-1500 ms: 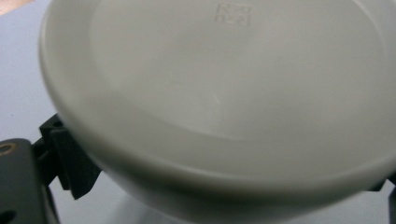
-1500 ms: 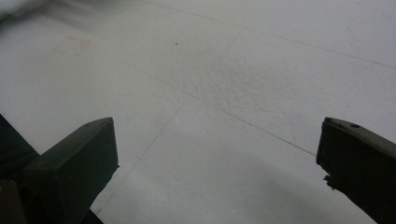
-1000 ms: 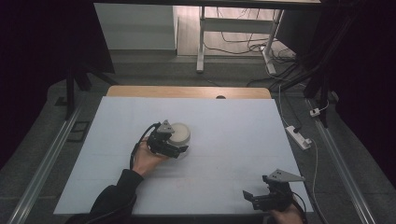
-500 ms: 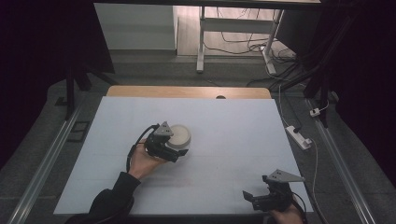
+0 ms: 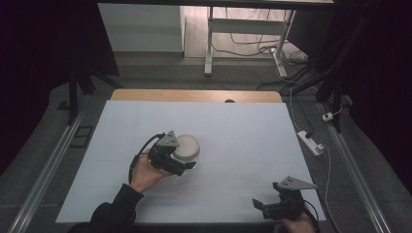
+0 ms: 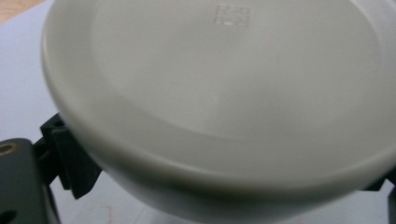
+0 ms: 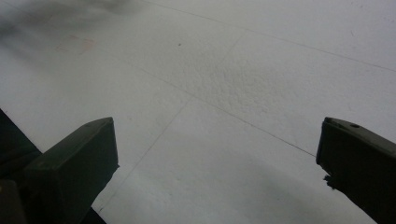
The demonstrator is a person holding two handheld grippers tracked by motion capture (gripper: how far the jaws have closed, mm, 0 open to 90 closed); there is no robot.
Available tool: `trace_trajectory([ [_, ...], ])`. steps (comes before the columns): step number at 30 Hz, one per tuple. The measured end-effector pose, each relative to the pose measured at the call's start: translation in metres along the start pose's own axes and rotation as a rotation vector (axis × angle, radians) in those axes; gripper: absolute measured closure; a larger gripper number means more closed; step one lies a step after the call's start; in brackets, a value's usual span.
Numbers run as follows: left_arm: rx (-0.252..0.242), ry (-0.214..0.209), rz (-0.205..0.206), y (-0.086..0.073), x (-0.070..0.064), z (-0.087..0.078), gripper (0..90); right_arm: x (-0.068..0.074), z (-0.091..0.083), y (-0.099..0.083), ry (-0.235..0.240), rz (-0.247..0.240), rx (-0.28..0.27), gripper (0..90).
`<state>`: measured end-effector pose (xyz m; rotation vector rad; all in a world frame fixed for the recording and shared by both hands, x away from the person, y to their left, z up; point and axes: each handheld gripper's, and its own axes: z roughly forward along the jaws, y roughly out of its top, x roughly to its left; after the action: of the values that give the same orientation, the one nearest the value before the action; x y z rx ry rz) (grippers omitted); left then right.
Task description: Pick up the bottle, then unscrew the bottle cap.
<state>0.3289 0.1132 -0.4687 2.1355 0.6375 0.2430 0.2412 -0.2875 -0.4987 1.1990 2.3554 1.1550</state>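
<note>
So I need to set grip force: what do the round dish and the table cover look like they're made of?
The dish looks like moulded plastic, off-white with a soft satin sheen and an embossed stamp, though glazed ceramic isn't excluded. The table cover looks like matte white foam board or paper, finely pebbled.

this looks like a lab or test room set up for recording. the bench (image 5: 233, 131) is covered with a plain white sheet over a wooden top, and metal rails (image 5: 46, 172) run along both sides on grey carpet. a power strip (image 5: 311, 142) lies on the floor beside it with loose cables (image 5: 252, 41) behind. another desk frame (image 5: 210, 41) stands farther back, and dark curtains (image 5: 43, 53) close off the sides.
</note>
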Motion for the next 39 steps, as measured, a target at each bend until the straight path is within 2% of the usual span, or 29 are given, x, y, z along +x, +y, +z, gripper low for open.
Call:
trace_trajectory([
  [9,0.011,-0.019,0.033,0.001,-0.013,-0.003,7.3,0.000,0.000,0.000,-0.001,-0.003,0.003,0.0],
  [25,0.005,-0.024,0.035,-0.001,-0.019,-0.006,7.3,0.003,-0.004,0.004,0.005,-0.014,-0.036,0.0],
  [28,0.005,-0.024,0.034,-0.001,-0.019,-0.006,7.3,0.004,-0.005,0.006,0.015,-0.015,-0.042,0.0],
  [33,0.006,-0.022,0.037,-0.001,-0.019,-0.006,7.3,0.011,-0.003,0.010,0.043,-0.053,-0.059,0.0],
  [39,0.006,-0.024,0.043,-0.001,-0.019,-0.006,7.3,0.018,-0.001,0.017,0.066,-0.072,-0.083,0.0],
])
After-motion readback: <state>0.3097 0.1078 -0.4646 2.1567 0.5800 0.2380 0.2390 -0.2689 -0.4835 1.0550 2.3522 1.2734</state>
